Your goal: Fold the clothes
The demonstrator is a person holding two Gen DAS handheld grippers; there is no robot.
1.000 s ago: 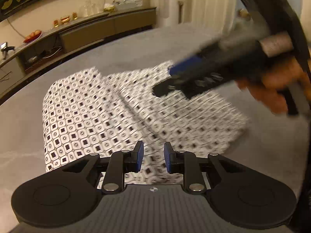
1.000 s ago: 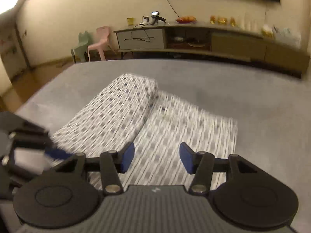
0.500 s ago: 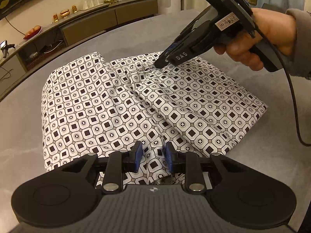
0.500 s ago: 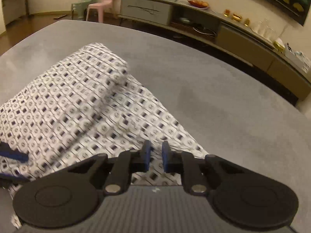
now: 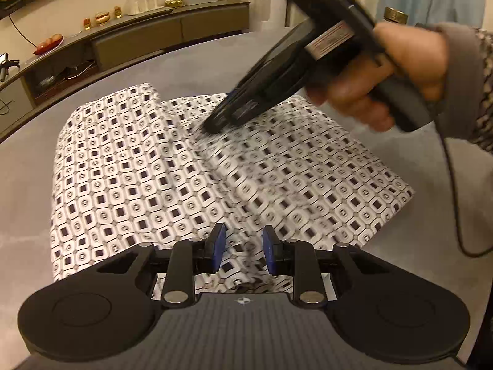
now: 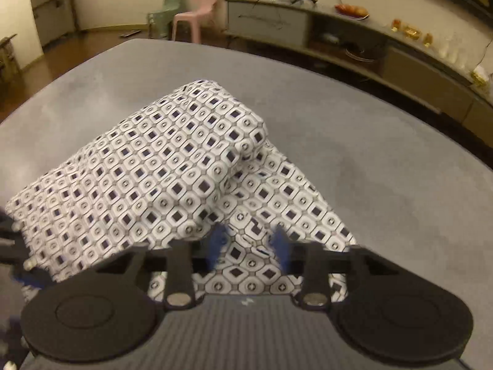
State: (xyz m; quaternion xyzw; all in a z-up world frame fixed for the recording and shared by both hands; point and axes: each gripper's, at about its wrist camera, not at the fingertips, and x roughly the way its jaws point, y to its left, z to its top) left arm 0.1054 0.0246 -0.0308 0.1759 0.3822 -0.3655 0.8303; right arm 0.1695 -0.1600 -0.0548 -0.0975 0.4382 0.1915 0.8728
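Garment [image 5: 191,166], white cloth with dark squares, lies partly folded on the grey surface [image 5: 191,64]; one thicker fold on its left side, a flatter panel to the right

Left wrist view: left tool [image 5: 243,249] sits at the near hem, blue pads a little apart with a bunched ridge of cloth between them; reads as a pinch on the hem, though contact is hard to confirm. Right tool [image 5: 215,125], held in a hand [image 5: 397,77], dips its tip onto the cloth near the far middle, blurred

Right wrist view: right tool [image 6: 249,246] is smeared by motion; pads look a short way apart over the flat panel [image 6: 292,197], cloth beneath and between them. Whether they grip it I cannot tell

Judgement: get both pinches firm on one layer edge before lifting, raise both evenly, carry the panel over the thick fold [image 6: 154,166], keep edges aligned, avoid dragging the stack
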